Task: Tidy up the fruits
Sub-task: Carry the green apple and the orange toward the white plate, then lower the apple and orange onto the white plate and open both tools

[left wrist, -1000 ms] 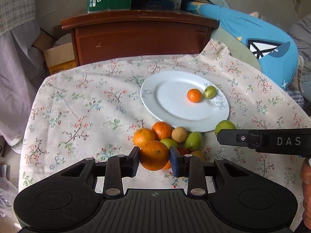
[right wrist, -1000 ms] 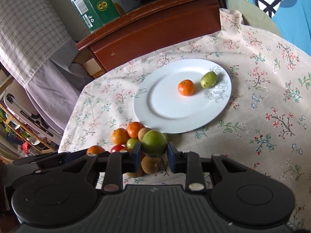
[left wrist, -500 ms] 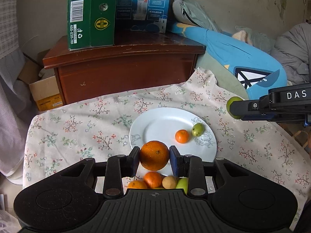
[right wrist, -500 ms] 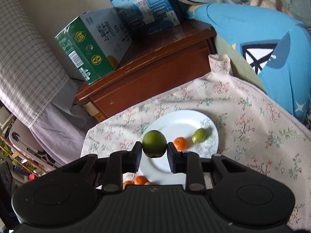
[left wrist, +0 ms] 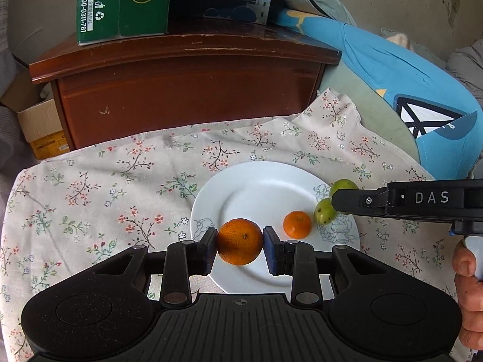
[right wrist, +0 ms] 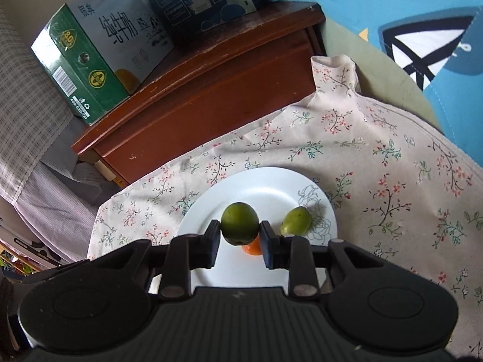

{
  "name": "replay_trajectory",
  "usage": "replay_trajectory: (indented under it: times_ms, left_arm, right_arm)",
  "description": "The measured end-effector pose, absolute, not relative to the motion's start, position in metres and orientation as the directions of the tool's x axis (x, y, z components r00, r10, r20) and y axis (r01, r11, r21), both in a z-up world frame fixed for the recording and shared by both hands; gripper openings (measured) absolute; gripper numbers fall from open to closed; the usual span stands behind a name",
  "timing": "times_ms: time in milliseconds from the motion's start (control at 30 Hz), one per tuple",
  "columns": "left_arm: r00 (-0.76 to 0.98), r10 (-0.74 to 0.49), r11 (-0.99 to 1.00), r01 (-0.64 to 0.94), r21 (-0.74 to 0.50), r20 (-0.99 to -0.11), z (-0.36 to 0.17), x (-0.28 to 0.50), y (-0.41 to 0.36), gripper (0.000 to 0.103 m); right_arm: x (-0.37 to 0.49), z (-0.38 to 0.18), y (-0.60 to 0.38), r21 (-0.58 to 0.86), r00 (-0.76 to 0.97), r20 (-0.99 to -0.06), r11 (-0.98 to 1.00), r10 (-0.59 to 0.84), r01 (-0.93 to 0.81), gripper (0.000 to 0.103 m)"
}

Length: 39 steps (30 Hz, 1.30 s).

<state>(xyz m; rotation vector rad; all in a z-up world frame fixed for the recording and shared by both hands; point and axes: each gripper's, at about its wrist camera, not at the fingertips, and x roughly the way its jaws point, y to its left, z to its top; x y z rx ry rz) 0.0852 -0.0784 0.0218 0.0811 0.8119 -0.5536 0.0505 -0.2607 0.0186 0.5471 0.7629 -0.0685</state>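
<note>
**Operator:** Two fruits lay on the white plate (left wrist: 259,187) at that moment: a small orange mandarin (left wrist: 297,224) and a small green fruit (right wrist: 295,224) just beside it, toward the flower-printed edge. Two more were in the air over the plate. My left gripper (left wrist: 240,242) was clamped on a large orange (left wrist: 240,241), and my right gripper (right wrist: 238,236) was clamped on a round green fruit (right wrist: 240,223).

**Reviewer:** Were the carried fruits touching the plate?

**Operator:** I could not tell. Both hung over the plate's near half, pinched between the pads, but neither wrist view showed whether they rested on the porcelain or were a little above it.

**Reviewer:** So how far along did you judge the job?

**Operator:** Partway, I judged. Two were set down and two were about to be, and neither grip had let go. From the left wrist view, the right gripper reached in from the side near the small green fruit, so the two tools were close together over one dish.

**Reviewer:** Anything left on the floral tablecloth (left wrist: 90,187)?

**Operator:** None of the cloth I could see held any fruit, but the gripper bodies hid the nearest stretch of it in both views, so I could not say what lay there.
</note>
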Motion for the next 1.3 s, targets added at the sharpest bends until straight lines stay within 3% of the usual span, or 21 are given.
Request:
replay_trajectory:
  times_ms: [233, 633, 700, 767, 833, 933, 1067, 1300]
  left_arm:
    - [0.529, -0.430, 0.857, 0.495, -0.146, -0.732, 0.004, 0.098, -0.089, 0.030]
    - [0.524, -0.437, 0.856, 0.492, -0.159, -0.732, 0.001, 0.109, -0.103, 0.033]
    - [0.522, -0.436, 0.859, 0.483, -0.167, -0.733, 0.006, 0.110, -0.101, 0.038]
    - [0.539, -0.422, 0.872, 0.460, -0.165, -0.729, 0.011, 0.111, -0.097, 0.055]
    - [0.554, -0.406, 0.882, 0.446, -0.153, -0.727, 0.017, 0.111, -0.093, 0.060]
    - [0.552, -0.388, 0.891, 0.430, -0.146, -0.738, 0.023, 0.110, -0.088, 0.061]
    - [0.542, -0.375, 0.899, 0.410, -0.154, -0.752, 0.028, 0.103, -0.075, 0.062]
    - [0.556, -0.357, 0.910, 0.387, -0.146, -0.750, 0.030, 0.082, -0.051, 0.064]
  right_arm:
    - [0.054, 0.001, -0.258, 0.418, 0.669, -0.732, 0.861, 0.129, 0.291, 0.028]
    - [0.059, -0.010, -0.264, 0.432, 0.673, -0.730, 0.844, 0.119, 0.319, 0.033]
    - [0.058, -0.006, -0.265, 0.444, 0.682, -0.720, 0.841, 0.129, 0.309, 0.035]
    - [0.058, -0.002, -0.265, 0.453, 0.692, -0.709, 0.840, 0.135, 0.300, 0.043]
    - [0.057, 0.001, -0.265, 0.454, 0.698, -0.703, 0.842, 0.137, 0.291, 0.047]
    - [0.057, 0.007, -0.263, 0.448, 0.710, -0.690, 0.855, 0.144, 0.262, 0.048]
    - [0.055, 0.009, -0.257, 0.427, 0.703, -0.696, 0.870, 0.143, 0.247, 0.057]
    - [0.047, 0.008, -0.243, 0.382, 0.676, -0.718, 0.905, 0.165, 0.185, 0.057]
